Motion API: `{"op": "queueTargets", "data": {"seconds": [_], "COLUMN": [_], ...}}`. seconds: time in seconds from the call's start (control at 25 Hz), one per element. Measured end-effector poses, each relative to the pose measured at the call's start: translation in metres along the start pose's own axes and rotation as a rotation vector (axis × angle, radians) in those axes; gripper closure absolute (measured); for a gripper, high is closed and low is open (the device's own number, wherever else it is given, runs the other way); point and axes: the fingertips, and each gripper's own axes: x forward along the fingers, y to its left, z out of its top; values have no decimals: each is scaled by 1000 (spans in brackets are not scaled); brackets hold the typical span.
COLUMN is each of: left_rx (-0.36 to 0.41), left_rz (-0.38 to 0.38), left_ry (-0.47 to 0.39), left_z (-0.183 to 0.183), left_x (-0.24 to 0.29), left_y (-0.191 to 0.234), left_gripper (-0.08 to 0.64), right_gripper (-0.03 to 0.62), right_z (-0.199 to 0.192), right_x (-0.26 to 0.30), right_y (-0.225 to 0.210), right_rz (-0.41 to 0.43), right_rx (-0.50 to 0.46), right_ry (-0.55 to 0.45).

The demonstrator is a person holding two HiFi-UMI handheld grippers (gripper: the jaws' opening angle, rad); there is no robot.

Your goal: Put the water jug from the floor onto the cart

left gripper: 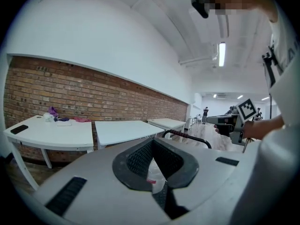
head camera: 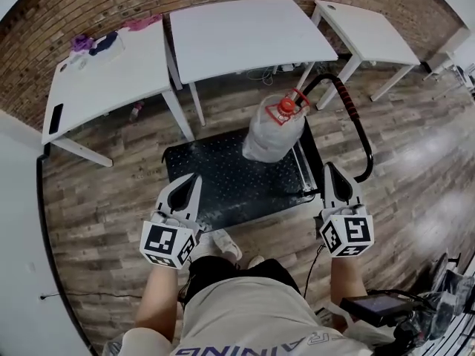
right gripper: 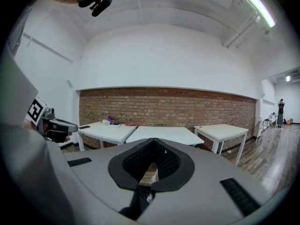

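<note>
The clear water jug (head camera: 273, 130) with a red cap stands upright on the black deck of the cart (head camera: 215, 191), near its right end by the curved handle (head camera: 358, 124). My left gripper (head camera: 194, 178) is held over the deck's near left part, its jaws together and empty. My right gripper (head camera: 329, 167) is raised at the cart's near right corner, beside the handle's base, shut on nothing. In the left gripper view a sliver of the jug (left gripper: 152, 173) shows past the closed jaws, and the right gripper (left gripper: 229, 123) is at the right.
Three white tables (head camera: 245, 35) (head camera: 104, 80) (head camera: 367, 32) stand along the brick wall beyond the cart. A dark phone (head camera: 56, 117) and purple items (head camera: 104, 43) lie on the left table. My shoes (head camera: 226, 245) are at the cart's near edge. Gear (head camera: 386, 306) hangs at my right hip.
</note>
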Motion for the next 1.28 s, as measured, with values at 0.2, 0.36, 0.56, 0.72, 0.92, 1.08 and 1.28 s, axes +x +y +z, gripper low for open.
{"op": "queueTargets", "data": {"seconds": [0.2, 0.36, 0.56, 0.72, 0.92, 1.08, 1.28], "left_rx": [19, 35, 76, 95, 58, 53, 94], "left_rz": [31, 33, 14, -11, -22, -28, -14], "left_ry": [-4, -10, 1, -18, -43, -56, -60], "left_z": [12, 18, 18, 22, 21, 28, 37], "left_x": [-26, -56, -83, -95, -103, -115, -129], "left_y": [-31, -66, -107, -120, -112, -103, -73], "left_gripper": [560, 560, 560, 560, 560, 560, 560], "right_gripper": [589, 589, 589, 591, 591, 591, 591], "right_z": [8, 9, -2, -11, -11, 6, 23], "right_x": [-49, -93, -134, -160, -177, -177, -165], "right_y": [-12, -16, -17, -16, -15, -1, 20], "right_rz": [-23, -16, -21, -37, -52, -38, -38], "right_rx": [22, 29, 47, 61, 36, -4, -11], "right_ry": [-26, -55, -70, -66, -48, -53, -68]}}
